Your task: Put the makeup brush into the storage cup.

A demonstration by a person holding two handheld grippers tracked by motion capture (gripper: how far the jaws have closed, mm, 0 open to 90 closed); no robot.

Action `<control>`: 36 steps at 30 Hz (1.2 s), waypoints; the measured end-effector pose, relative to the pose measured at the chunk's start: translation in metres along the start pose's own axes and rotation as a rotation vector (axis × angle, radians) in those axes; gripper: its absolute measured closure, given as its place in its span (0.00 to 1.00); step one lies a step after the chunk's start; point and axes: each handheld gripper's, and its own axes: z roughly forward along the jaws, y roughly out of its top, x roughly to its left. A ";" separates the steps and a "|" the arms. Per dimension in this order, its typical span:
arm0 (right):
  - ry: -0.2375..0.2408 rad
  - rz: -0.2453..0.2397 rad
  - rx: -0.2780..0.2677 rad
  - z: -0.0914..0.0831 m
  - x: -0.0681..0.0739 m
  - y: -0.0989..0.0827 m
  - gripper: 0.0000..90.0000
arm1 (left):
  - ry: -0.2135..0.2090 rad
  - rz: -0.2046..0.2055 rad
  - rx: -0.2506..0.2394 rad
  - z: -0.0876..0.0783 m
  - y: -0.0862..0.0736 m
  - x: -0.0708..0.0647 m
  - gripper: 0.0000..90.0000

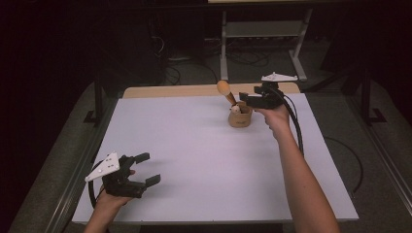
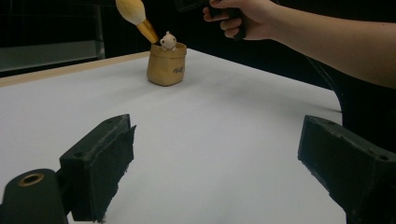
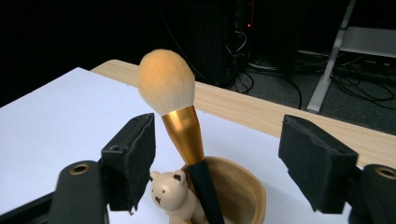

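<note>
A: Where's the brush point(image 3: 180, 135) sitting?

B: Upper middle of the high view, leaning in the small tan cup point(image 1: 240, 118) with the bear figure point(image 3: 170, 191) on its rim. The right tool point(image 1: 248, 99) hangs just over it, jaws apart, with the gold ferrule between the pads and touching neither.

A: How would it handle?

B: Light, I'd judge. Soft bristle head, stiff handle. Take the ferrule or the dark handle below it, never the bristles. The cup looks light enough to tip.

A: And the left tool point(image 1: 145, 170)?

B: Lower left on the white counter point(image 1: 194, 160), jaws wide, nothing in them.
</note>
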 end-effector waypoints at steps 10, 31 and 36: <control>-0.017 -0.009 -0.011 -0.013 0.002 -0.006 0.16 | 0.005 0.001 0.014 0.002 -0.001 0.001 0.11; -0.010 -0.036 -0.040 -0.042 0.011 -0.031 0.14 | -0.001 -0.001 0.005 0.001 -0.002 0.001 0.11; -0.008 -0.047 -0.050 -0.051 0.013 -0.037 0.13 | 0.004 0.000 0.015 0.001 -0.003 0.001 0.11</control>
